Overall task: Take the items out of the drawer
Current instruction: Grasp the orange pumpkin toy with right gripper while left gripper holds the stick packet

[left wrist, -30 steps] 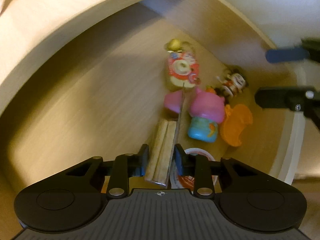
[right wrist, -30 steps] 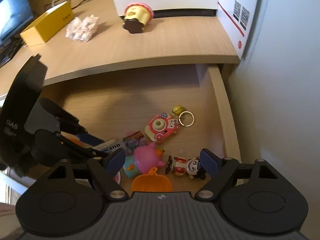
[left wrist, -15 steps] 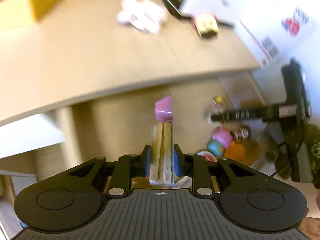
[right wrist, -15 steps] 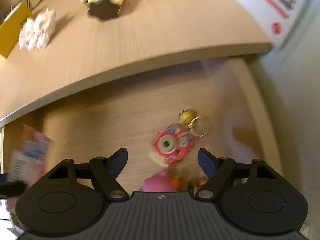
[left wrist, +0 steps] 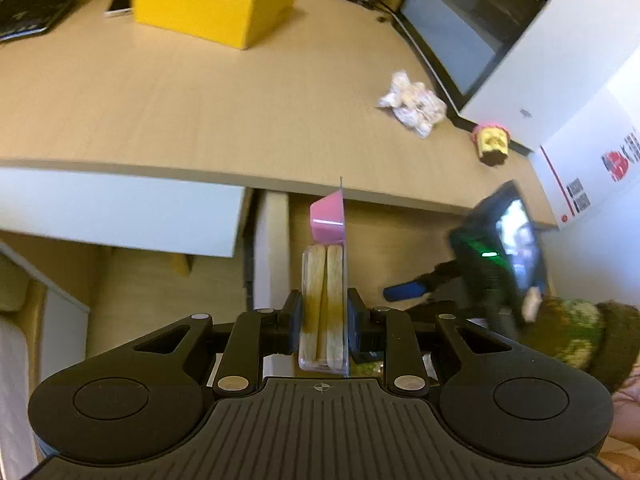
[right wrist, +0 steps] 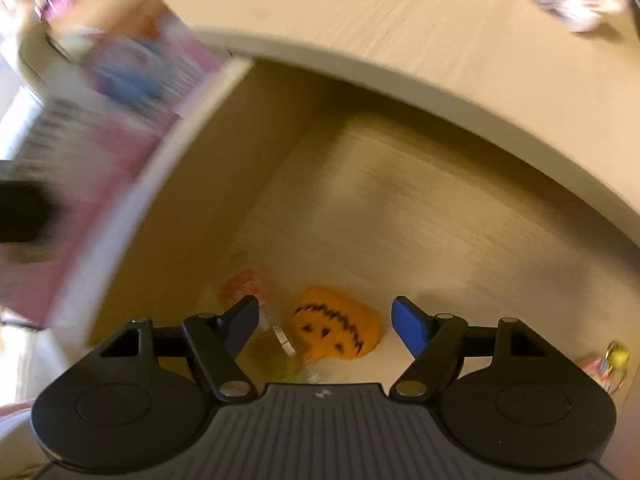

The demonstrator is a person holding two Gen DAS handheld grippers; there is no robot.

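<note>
Wooden desk [left wrist: 168, 120] fills the upper part of the left wrist view. On it: a yellow box [left wrist: 212, 8] with its top open, a crumpled paper wad [left wrist: 412, 102], a small yellow-and-pink toy [left wrist: 491, 144], a dark monitor [left wrist: 460, 28] and a white carton [left wrist: 592, 128] at the right. A phone [left wrist: 118, 0] lies just beside the yellow box.

Below the desk edge, the open drawer [right wrist: 400, 200] shows a pale wood floor.

Left gripper [left wrist: 323, 320] is clamped on a clear blister pack [left wrist: 324, 304], pads pressing both flat sides. Pack stands upright, edge-on to the camera: two tan sticks side by side, a pink piece above them. It is held up in front of the desk edge, clear of the drawer floor. In the right wrist view the same pack shows as a blurred pink printed card at upper left.

Right gripper [right wrist: 324, 322] points down into the drawer, jaws apart and closing, blue pads not touching anything. Between and just beyond them lies an orange pumpkin toy [right wrist: 336, 332] with a black zigzag face. Just left of it, a small jar [right wrist: 268, 350], badly blurred. A keyring charm [right wrist: 608, 360] sits well apart at the right edge.

Camouflage sleeve [left wrist: 572, 336] shows at the right of the left wrist view, behind the right gripper.
</note>
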